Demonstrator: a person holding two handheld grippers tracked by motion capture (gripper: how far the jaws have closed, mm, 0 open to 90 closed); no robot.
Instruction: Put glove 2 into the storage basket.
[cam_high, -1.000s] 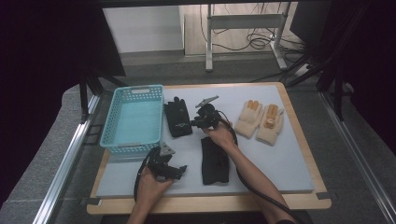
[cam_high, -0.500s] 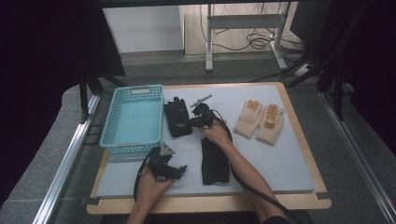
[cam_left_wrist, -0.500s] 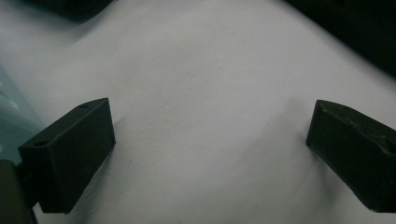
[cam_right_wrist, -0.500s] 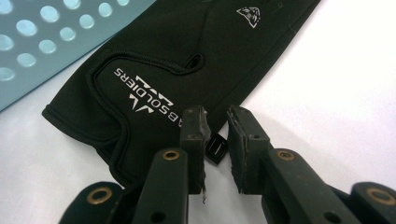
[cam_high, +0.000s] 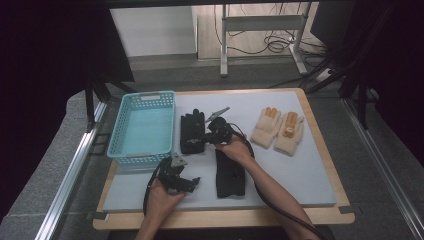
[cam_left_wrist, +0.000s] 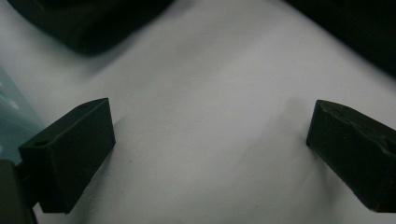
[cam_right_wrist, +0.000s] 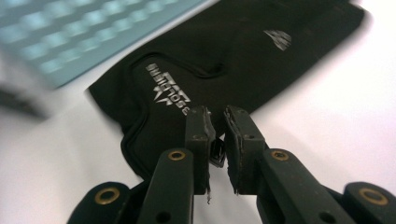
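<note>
- We judge the work to be putting gloves into the blue basket (cam_high: 142, 127), and we find it at its start: the basket holds nothing, and all the gloves lie on the grey mat (cam_high: 300, 170).
- The right gripper (cam_high: 209, 136) is at the cuff end of the upper black glove (cam_high: 192, 132), which lies flat just right of the basket. In the right gripper view its jaws have just been closing and now stand nearly together, pinching a small fold at the edge of that glove (cam_right_wrist: 210, 79) (the glove does not look lifted yet).
- The left gripper (cam_high: 192, 183) rests near the front edge of the mat, below the basket. In the left gripper view its jaws stand wide apart over bare mat (cam_left_wrist: 210, 140), gripping nothing.
- The lower black glove (cam_high: 230, 175) lies on the mat beside the right forearm, untouched.
- The two cream gloves (cam_high: 277, 129) lie side by side at the right of the mat, well apart from both grippers.
- Count: two black gloves, two cream gloves, one basket, two grippers.
- Left to do, in our judgement: lift the pinched glove, carry it to the basket, then deal with the other three.
</note>
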